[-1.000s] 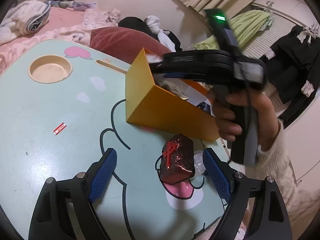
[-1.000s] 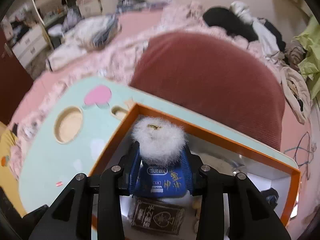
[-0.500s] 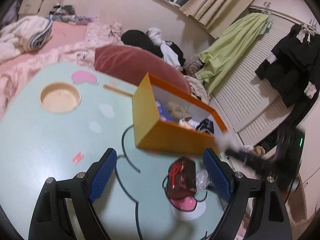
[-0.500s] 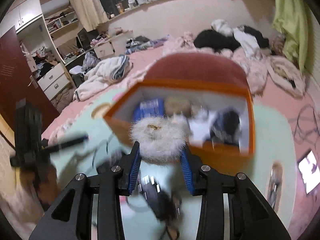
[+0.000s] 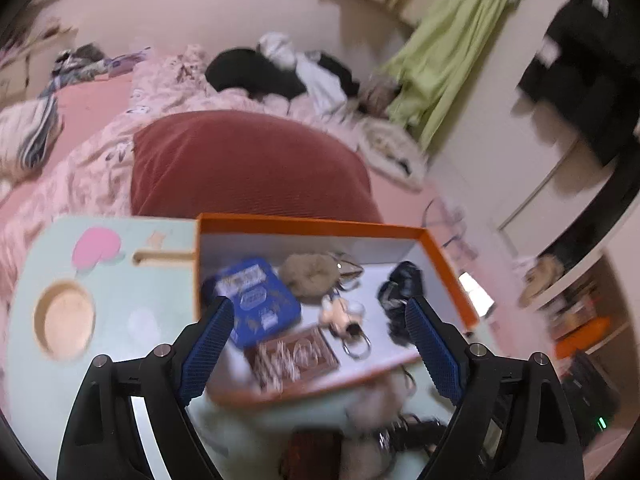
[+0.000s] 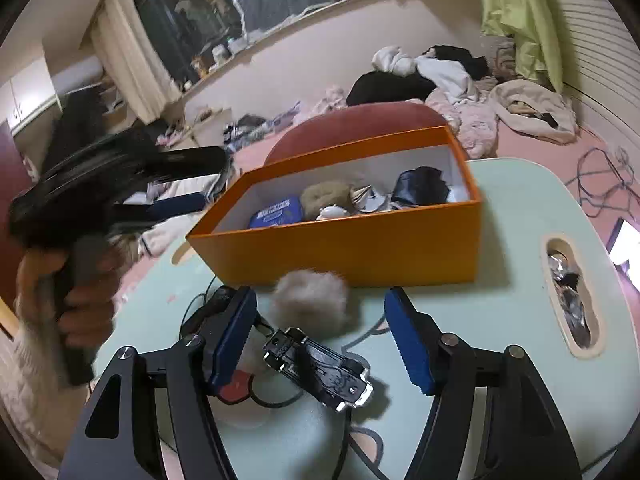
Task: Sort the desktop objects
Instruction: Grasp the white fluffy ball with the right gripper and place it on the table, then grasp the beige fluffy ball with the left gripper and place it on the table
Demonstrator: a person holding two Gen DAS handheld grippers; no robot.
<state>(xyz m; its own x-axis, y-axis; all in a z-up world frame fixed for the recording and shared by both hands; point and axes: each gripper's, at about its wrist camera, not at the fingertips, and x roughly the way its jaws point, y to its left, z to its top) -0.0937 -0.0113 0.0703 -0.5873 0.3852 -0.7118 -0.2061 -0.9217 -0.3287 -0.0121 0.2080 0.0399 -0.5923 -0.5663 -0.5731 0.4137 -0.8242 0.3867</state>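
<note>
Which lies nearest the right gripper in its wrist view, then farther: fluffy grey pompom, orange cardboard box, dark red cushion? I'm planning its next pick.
1. Fluffy grey pompom, on the table between the opening jaws.
2. Orange cardboard box, just behind it.
3. Dark red cushion, beyond the box.

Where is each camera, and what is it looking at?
Left wrist: sits on the left gripper, looks down into the orange box from above the table; shows its two open blue fingers.
Right wrist: sits on the right gripper, looks low across the table at the box's side, with a fluffy ball lying loose between its opening jaws; shows a hand holding the left gripper.
Both see the box, the blue tin in it and the red cushion.
</note>
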